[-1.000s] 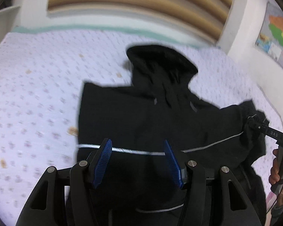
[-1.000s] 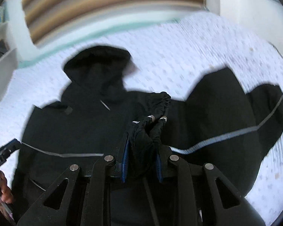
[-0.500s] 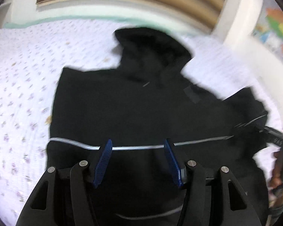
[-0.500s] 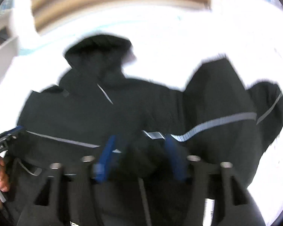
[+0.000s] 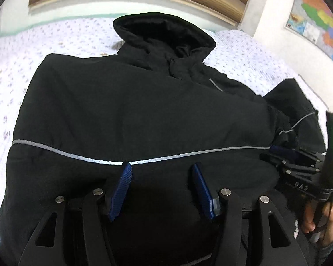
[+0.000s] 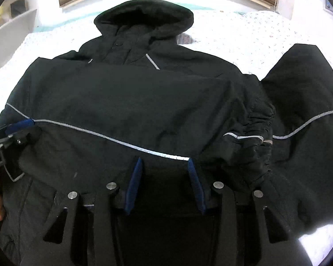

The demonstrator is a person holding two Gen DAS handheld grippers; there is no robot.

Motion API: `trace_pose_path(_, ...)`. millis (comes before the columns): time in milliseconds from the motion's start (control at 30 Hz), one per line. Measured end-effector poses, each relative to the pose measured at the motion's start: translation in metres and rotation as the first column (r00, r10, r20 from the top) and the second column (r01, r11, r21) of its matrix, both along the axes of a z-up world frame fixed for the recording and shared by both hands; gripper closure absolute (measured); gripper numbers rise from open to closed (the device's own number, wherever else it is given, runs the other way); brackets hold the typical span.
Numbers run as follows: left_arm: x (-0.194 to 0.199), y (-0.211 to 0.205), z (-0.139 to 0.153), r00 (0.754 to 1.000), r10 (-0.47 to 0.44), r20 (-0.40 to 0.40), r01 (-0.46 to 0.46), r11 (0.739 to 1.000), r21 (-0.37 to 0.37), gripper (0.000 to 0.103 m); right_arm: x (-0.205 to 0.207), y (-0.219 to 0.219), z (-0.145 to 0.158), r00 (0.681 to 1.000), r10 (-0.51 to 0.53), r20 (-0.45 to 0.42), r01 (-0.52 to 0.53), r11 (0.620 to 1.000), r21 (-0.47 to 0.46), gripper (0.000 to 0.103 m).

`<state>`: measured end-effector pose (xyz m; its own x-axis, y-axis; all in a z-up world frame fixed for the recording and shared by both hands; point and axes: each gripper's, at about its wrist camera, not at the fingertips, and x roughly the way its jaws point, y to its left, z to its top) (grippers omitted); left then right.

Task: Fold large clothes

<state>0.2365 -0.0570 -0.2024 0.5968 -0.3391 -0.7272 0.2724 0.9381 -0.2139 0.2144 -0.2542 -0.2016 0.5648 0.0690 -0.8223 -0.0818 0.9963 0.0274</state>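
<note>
**Black jacket, one sleeve folded in**

The hooded jacket lies flat on the flowered bedsheet. Its sleeve cuff rests across the chest, so the right gripper, jaws just closing, is empty. The left gripper hovers released.

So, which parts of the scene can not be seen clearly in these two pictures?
- Jacket hem: both views, hidden behind the gripper bodies and cut by the lower edge.
- Right gripper fingertips: left wrist view, dark against the black cloth.
- Left gripper: right wrist view, cut by the picture's left edge.
- Wall map: print too small.
</note>
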Motion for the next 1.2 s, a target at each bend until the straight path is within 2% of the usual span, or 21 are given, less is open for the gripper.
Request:
trace_pose_path(133,0.000,-0.006,0.002,1.000,0.004,-0.003,-0.004,0.999,0.042,0.045,-0.007,-0.003,0.007,1.000,0.002,-0.010,-0.002,1.000,-0.010,0.057)
trace_pose_path(167,0.000,-0.009,0.005,1.000,-0.001,-0.008,0.001,0.999,0.051,0.041,-0.008,-0.004,0.009,1.000,-0.002,-0.024,0.003,1.000,0.007,0.057)
trace_pose_path(200,-0.003,-0.012,0.009,1.000,-0.016,-0.020,0.017,0.998,0.055,0.035,-0.012,-0.010,0.016,0.999,-0.011,-0.042,0.013,0.999,0.047,0.056)
trace_pose_path(267,-0.014,-0.018,0.021,0.997,-0.060,-0.043,0.061,0.998,0.034,0.033,-0.028,-0.024,0.031,0.999,-0.011,-0.042,0.017,0.990,0.141,0.048)
trace_pose_path(333,-0.028,-0.029,0.035,0.995,-0.091,-0.035,0.091,0.996,-0.004,0.033,-0.045,-0.039,0.047,1.000,-0.010,-0.025,0.015,0.982,0.189,0.041)
trace_pose_path(433,-0.040,-0.067,0.060,0.989,-0.147,-0.016,0.146,0.988,-0.050,0.033,-0.070,-0.069,0.072,0.999,-0.029,0.023,0.024,0.981,0.190,0.040)
trace_pose_path(533,-0.043,-0.118,0.079,0.979,-0.205,0.007,0.205,0.977,-0.058,0.033,-0.095,-0.115,0.098,0.994,-0.080,0.078,0.063,0.976,0.208,0.040)
trace_pose_path(633,-0.042,-0.171,0.086,0.967,-0.252,0.029,0.254,0.966,-0.054,0.033,-0.116,-0.167,0.115,0.979,-0.163,0.124,0.131,0.964,0.230,0.032)
trace_pose_path(733,-0.030,-0.220,0.078,0.964,-0.263,0.021,0.264,0.963,-0.045,0.033,-0.132,-0.230,0.121,0.948,-0.281,0.152,0.238,0.939,0.247,0.028)
trace_pose_path(800,-0.016,-0.242,0.064,0.972,-0.236,-0.008,0.235,0.970,-0.058,0.033,-0.135,-0.269,0.118,0.925,-0.354,0.138,0.310,0.913,0.265,0.028)
trace_pose_path(867,-0.001,-0.254,0.040,0.973,-0.214,-0.083,0.206,0.974,-0.095,0.033,-0.140,-0.305,0.111,0.901,-0.416,0.119,0.370,0.883,0.290,0.027)
trace_pose_path(900,0.008,-0.261,0.021,0.970,-0.201,-0.134,0.190,0.977,-0.092,0.033,-0.140,-0.320,0.108,0.890,-0.440,0.115,0.392,0.871,0.296,0.027)
trace_pose_path(933,0.009,-0.265,0.009,0.971,-0.194,-0.139,0.186,0.980,-0.068,0.033,-0.140,-0.332,0.105,0.881,-0.459,0.116,0.412,0.863,0.292,0.027)
trace_pose_path(1067,-0.006,-0.276,0.002,0.978,-0.205,-0.046,0.207,0.978,0.027,0.033,-0.126,-0.368,0.097,0.858,-0.498,0.127,0.455,0.851,0.261,0.027)
trace_pose_path(1200,-0.012,-0.274,0.000,0.978,-0.206,-0.009,0.206,0.978,0.022,0.033,-0.088,-0.388,0.083,0.852,-0.511,0.115,0.480,0.849,0.223,0.028)
